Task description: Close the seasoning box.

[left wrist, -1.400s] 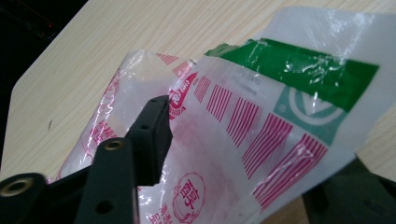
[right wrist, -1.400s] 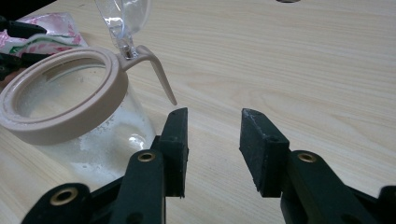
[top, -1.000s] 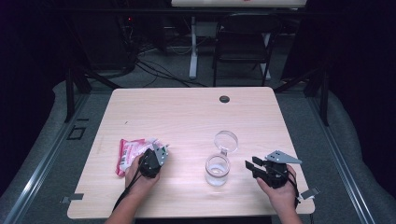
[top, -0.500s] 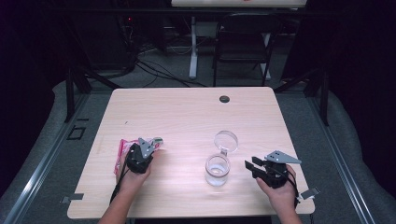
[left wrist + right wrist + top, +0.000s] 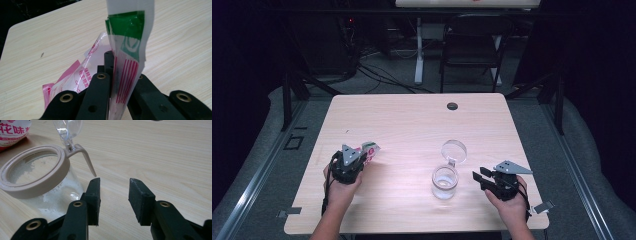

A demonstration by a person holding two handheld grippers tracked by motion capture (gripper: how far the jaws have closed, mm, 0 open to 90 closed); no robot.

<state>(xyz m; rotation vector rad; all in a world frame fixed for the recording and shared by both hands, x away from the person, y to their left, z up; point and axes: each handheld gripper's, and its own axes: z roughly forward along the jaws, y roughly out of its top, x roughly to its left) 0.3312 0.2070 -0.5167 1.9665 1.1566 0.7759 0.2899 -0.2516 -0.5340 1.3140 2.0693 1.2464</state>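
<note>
A pink, white and green plastic packet (image 5: 127, 50) stands upright, pinched between the jaws of my left gripper (image 5: 117, 65), which is shut on it. In the high view the left gripper (image 5: 357, 159) is near the table's left front, and the packet (image 5: 369, 148) sticks out of it. A clear glass jar (image 5: 445, 181) with a beige rim stands at the front centre, its hinged lid (image 5: 454, 150) flipped open. Just right of the jar, my right gripper (image 5: 479, 176) is open. In the right gripper view the jar (image 5: 37, 177) sits left of the empty right gripper (image 5: 113, 187).
The wooden table (image 5: 412, 125) has a black grommet hole (image 5: 452, 106) near its far edge. A dark chair (image 5: 474, 45) and cables lie on the floor beyond the table. The person's hands come in over the front edge.
My left gripper has shifted to the left and risen a little, lifting one end of the packet off the table. The right gripper and the jar have stayed put.
</note>
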